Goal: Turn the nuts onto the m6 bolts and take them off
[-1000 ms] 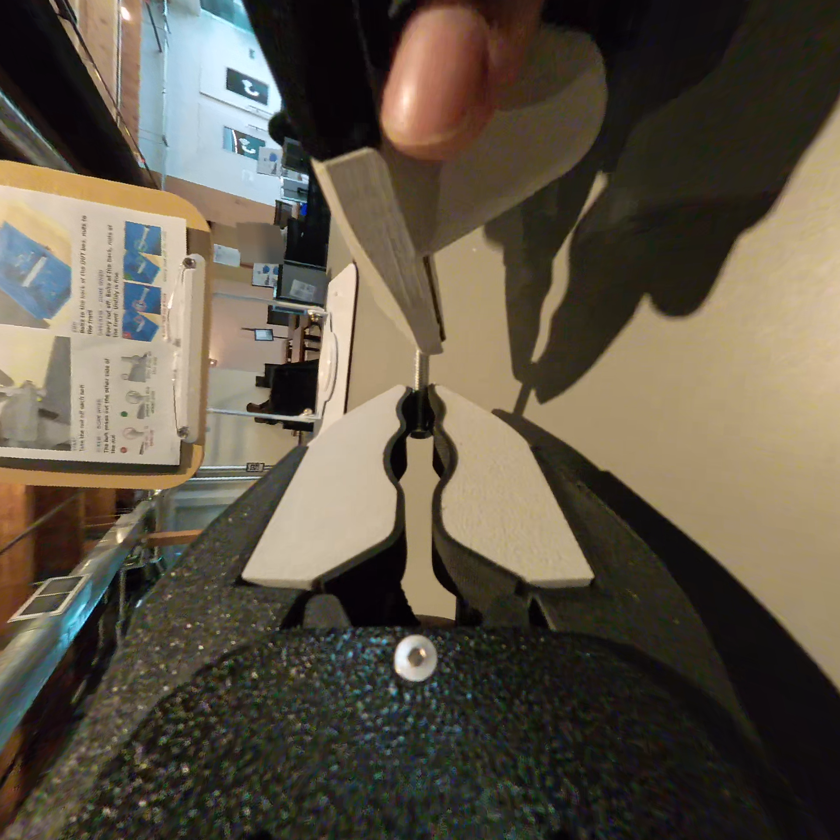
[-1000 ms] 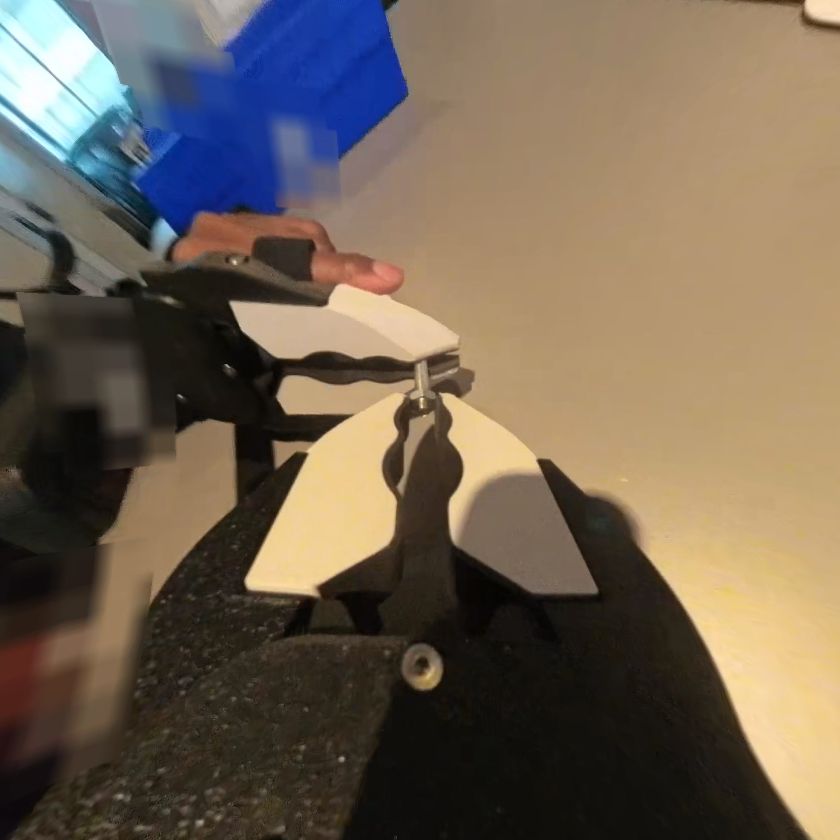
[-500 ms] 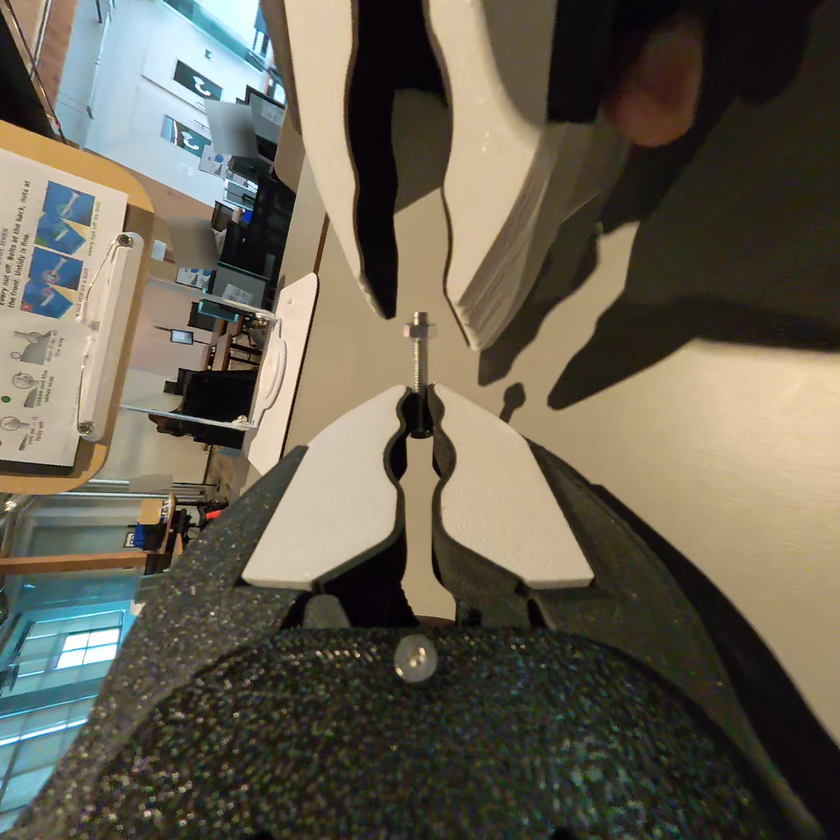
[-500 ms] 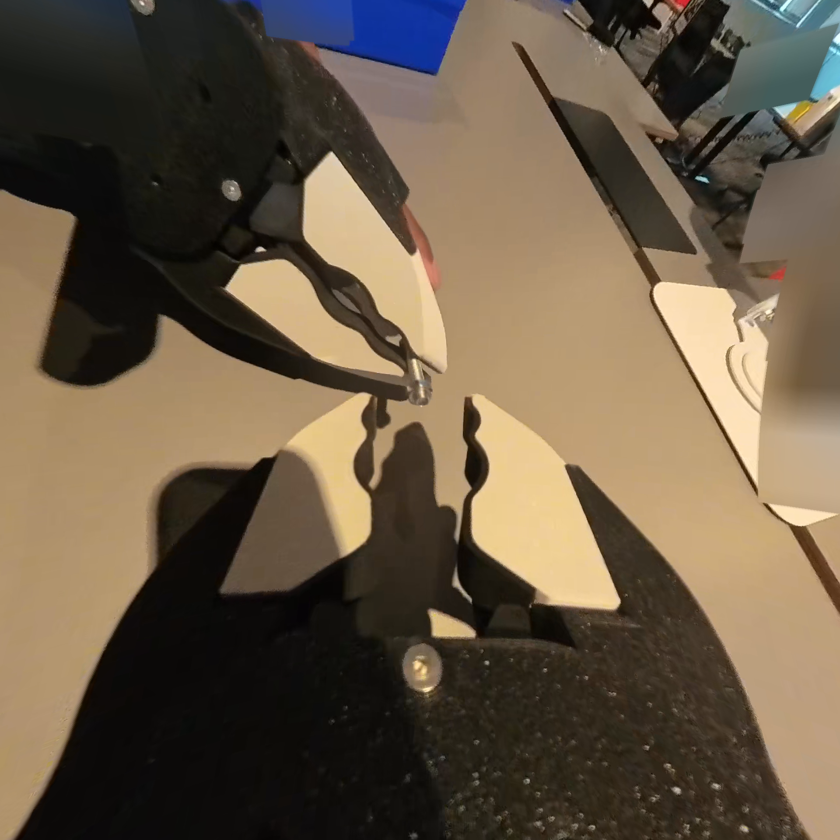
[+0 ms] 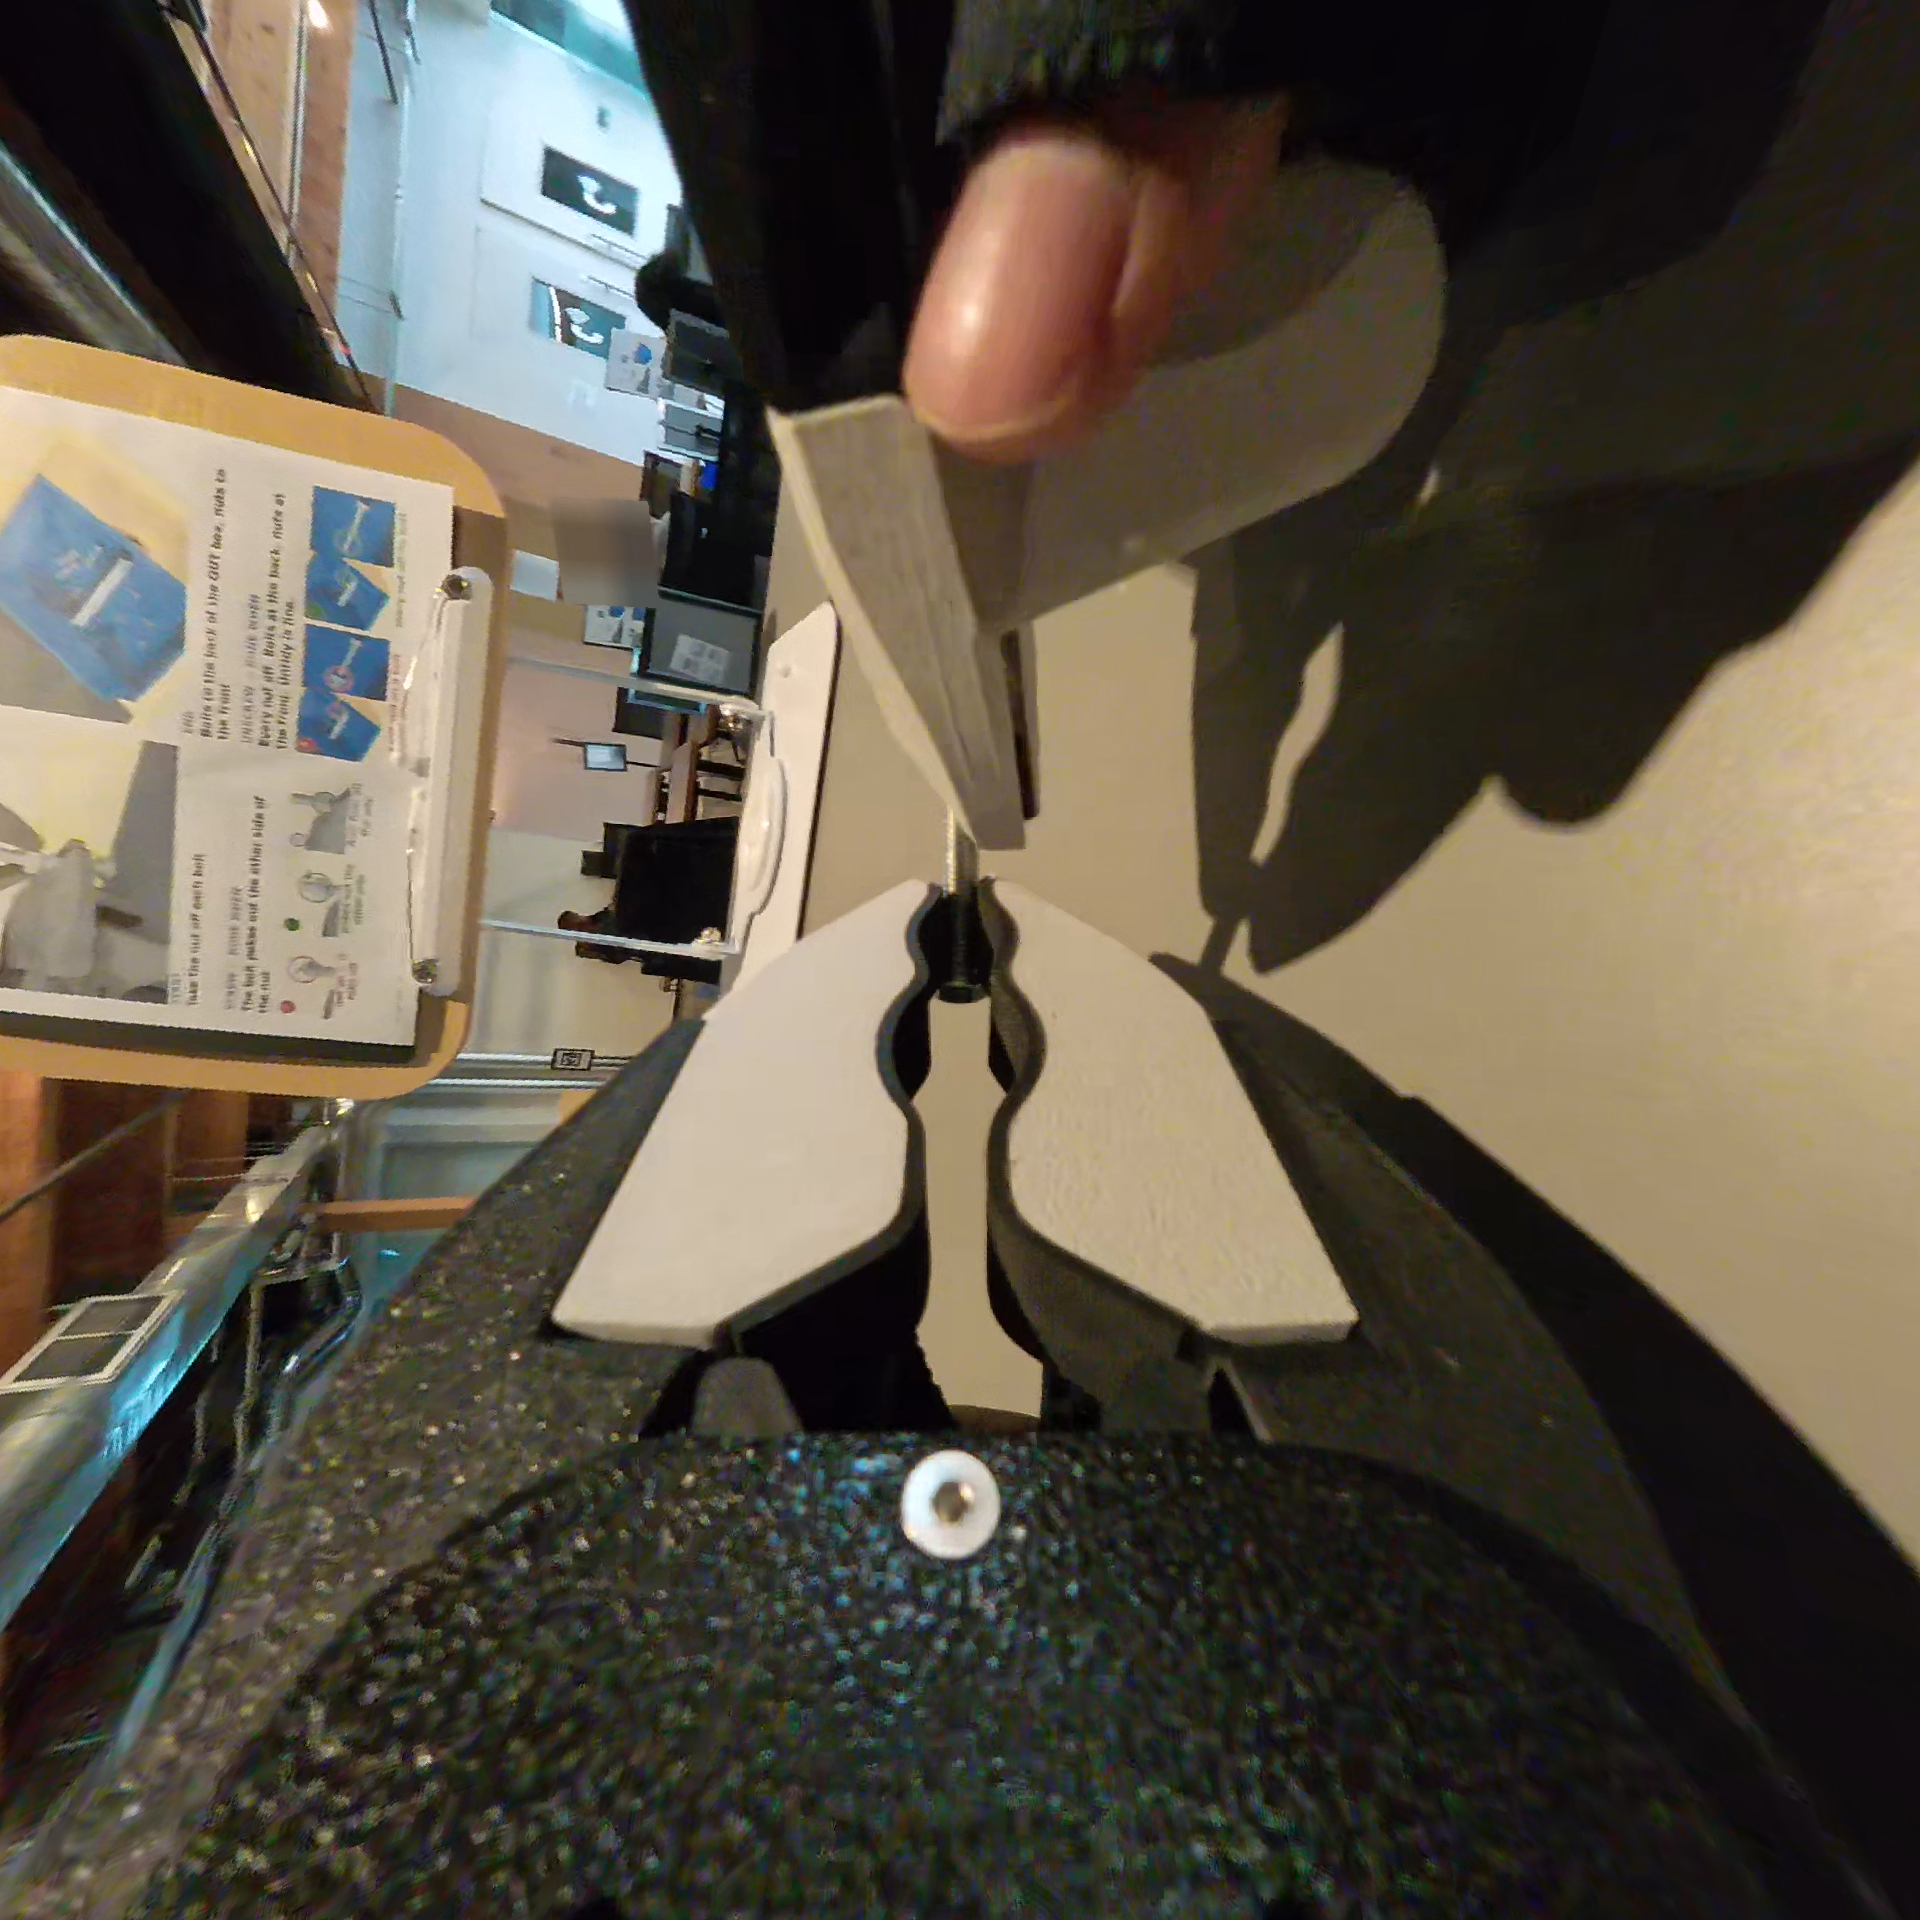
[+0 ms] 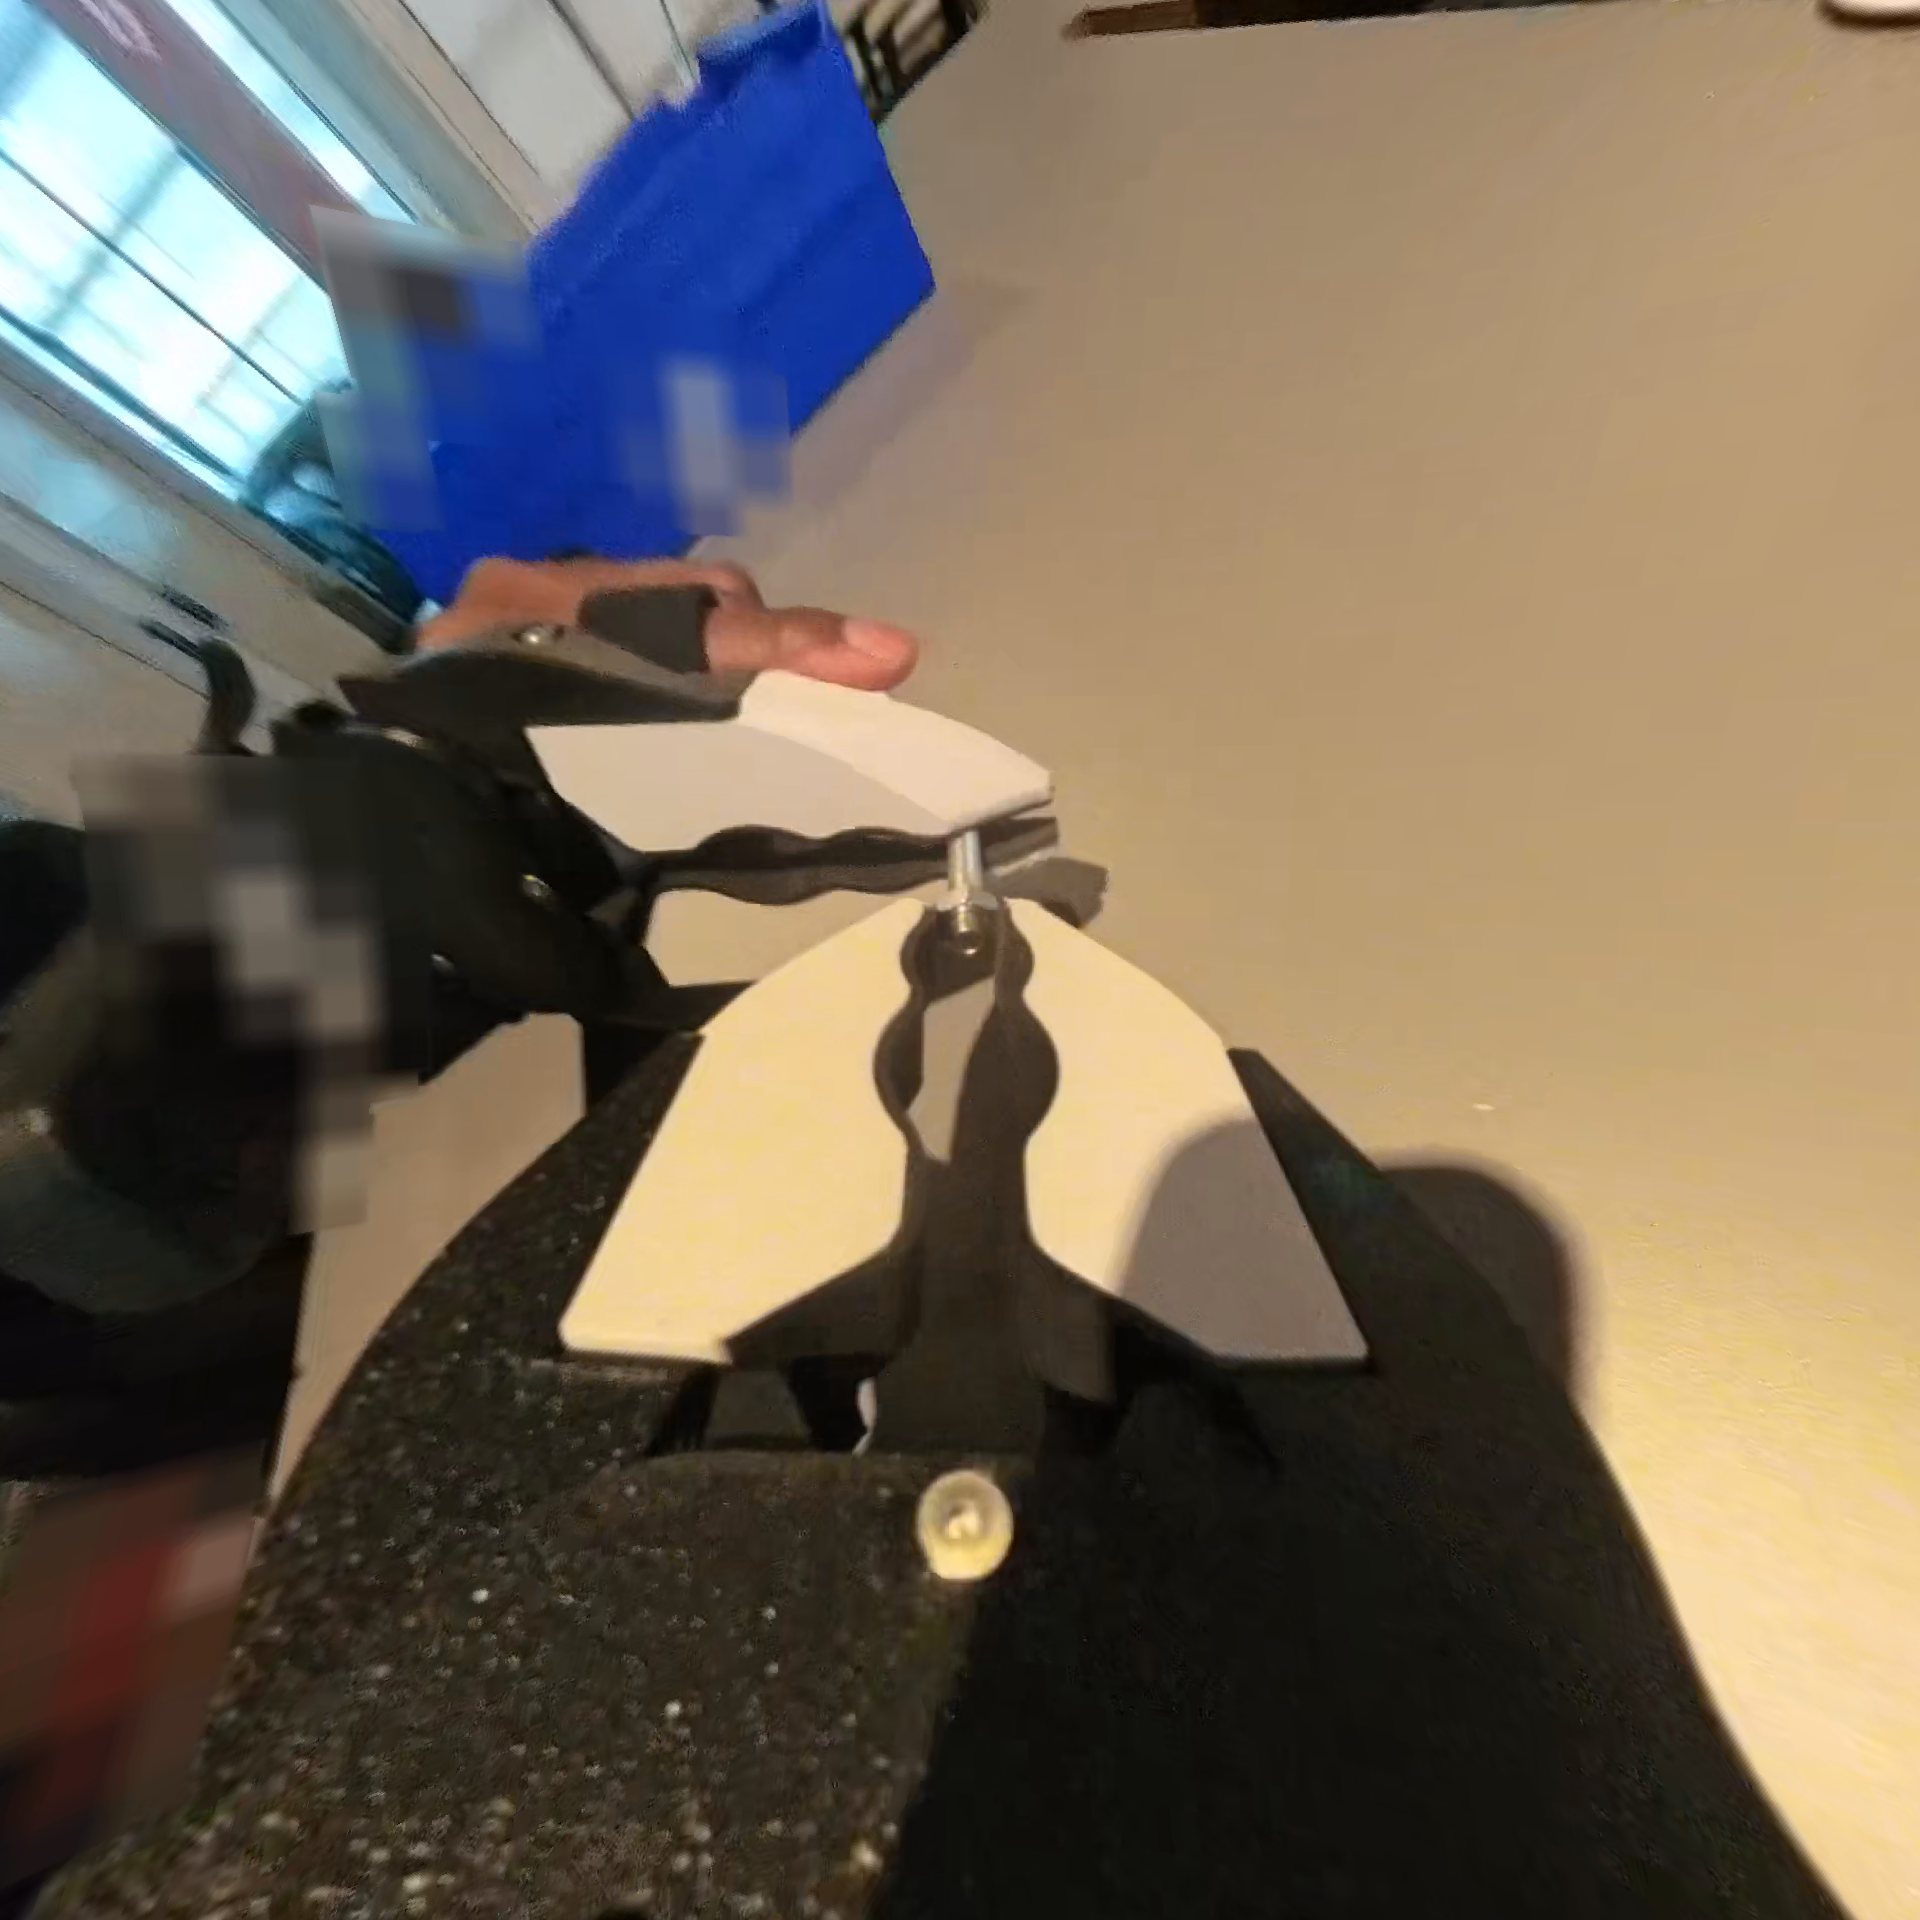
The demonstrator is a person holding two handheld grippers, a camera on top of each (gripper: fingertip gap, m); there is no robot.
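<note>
My left gripper (image 5: 961,902) is shut on a silver M6 bolt (image 5: 957,854), whose threaded shank sticks out past the tips. My right gripper comes in from above in the left wrist view, with its fingers (image 5: 925,634) shut over the bolt's far end, so the nut is hidden there. In the right wrist view my right gripper (image 6: 966,920) is shut on the nut (image 6: 966,914) at its tips. The bolt (image 6: 966,854) runs from there into the left gripper's fingers (image 6: 831,758). Both grippers are held above the beige table (image 6: 1455,520).
A wooden board with a printed instruction sheet (image 5: 208,707) stands at the left. A white board (image 5: 805,769) lies farther back on the table. A blue box (image 6: 717,312) sits behind the left gripper. A person's thumb (image 5: 1018,301) rests on the right gripper. Less than 4 cm separates the two grippers' tips.
Half a second ago the right gripper was open and off the nut. It has turned back and shut on the nut again. The left gripper has kept hold of the bolt.
</note>
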